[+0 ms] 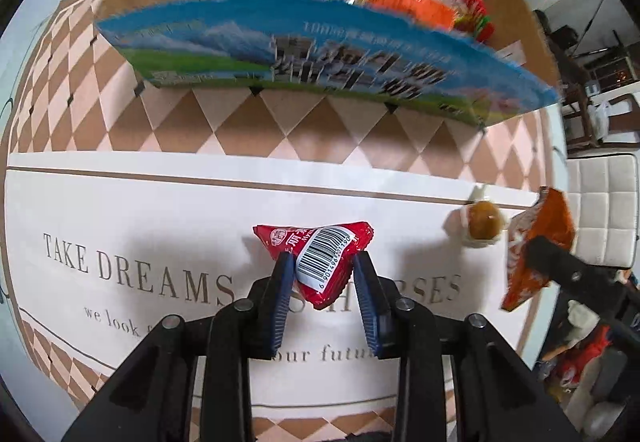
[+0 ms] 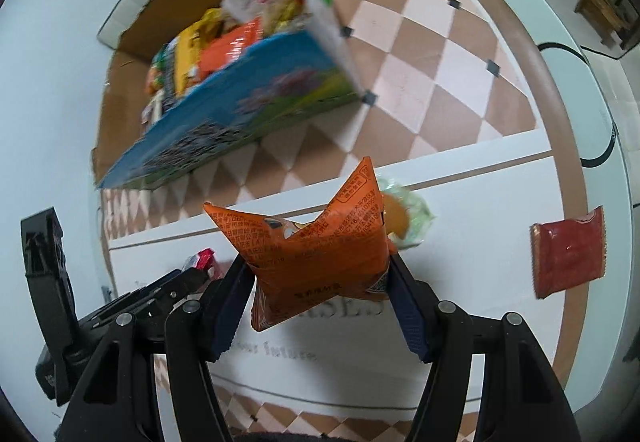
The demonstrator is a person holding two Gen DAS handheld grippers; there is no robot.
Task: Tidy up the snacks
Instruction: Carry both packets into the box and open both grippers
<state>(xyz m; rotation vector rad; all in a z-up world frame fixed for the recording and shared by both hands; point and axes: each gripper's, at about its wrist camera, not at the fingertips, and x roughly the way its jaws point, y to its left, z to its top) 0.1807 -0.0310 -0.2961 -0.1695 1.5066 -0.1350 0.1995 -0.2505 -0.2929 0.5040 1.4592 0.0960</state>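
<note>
My left tool (image 1: 323, 262) grips the red packet (image 1: 320, 254); my right tool (image 2: 320, 274) grips the orange bag (image 2: 320, 250). Both hang above the table (image 1: 160, 202), short of the box (image 1: 320, 54). The bag's slick film could slip out, or snag the box wall.

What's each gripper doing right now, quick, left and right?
Left gripper: closed on the small red snack packet.
Right gripper: closed on the orange snack bag.
</note>
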